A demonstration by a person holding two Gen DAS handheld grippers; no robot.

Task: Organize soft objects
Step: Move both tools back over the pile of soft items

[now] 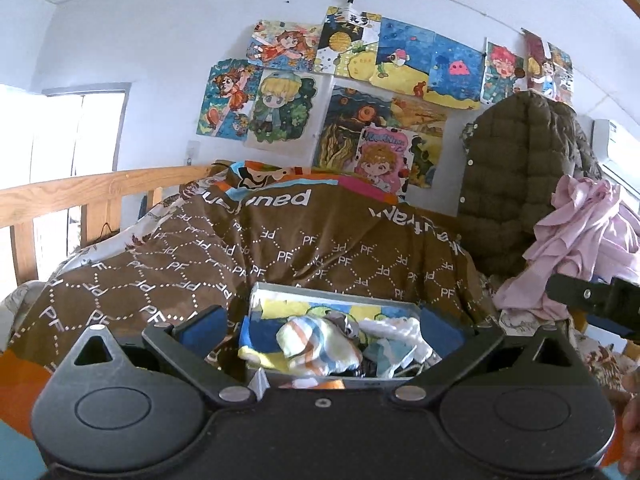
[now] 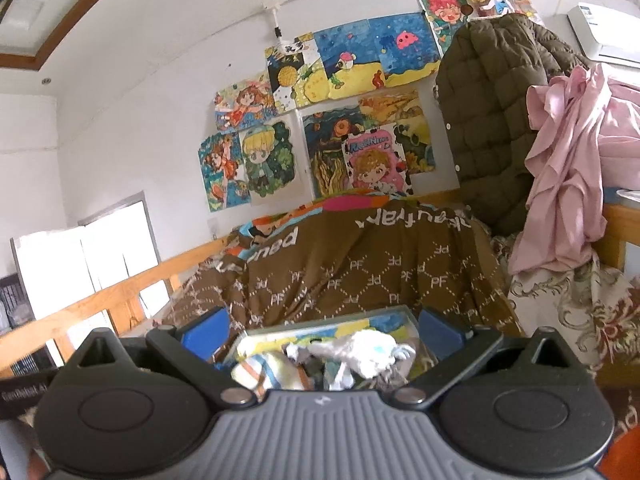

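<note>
Both grippers hang over a box (image 1: 336,294) of small soft items that sits on a brown quilt (image 1: 280,248), low in the middle of each view. The left gripper (image 1: 320,326) has its blue-padded fingers (image 1: 202,326) spread wide, one at each side of the box, with nothing between them. The right gripper (image 2: 322,330) is likewise spread wide and empty, its pads (image 2: 438,330) framing the same box from a slightly different angle.

In the left view a striped sock (image 1: 308,342), with orange and blue bands on pale cloth, lies crumpled at the centre of the box, just beside a white cloth (image 1: 394,326) to its right. In the right view the white cloth (image 2: 360,350) sits at centre and the sock (image 2: 256,372) lower left, partly hidden by the gripper body.

The step in hand looks like choosing one piece and pinching it free. To do it well, I would take each gripper to the piece already centred between its fingers: left on the sock, right on the white cloth. Aim for a raised fold rather than a flat patch, so the pads bite cloth and not the box rim. Lift straight up and slowly, since neighbouring pieces touch and may drag along. How deep the pile runs cannot be told.
</note>
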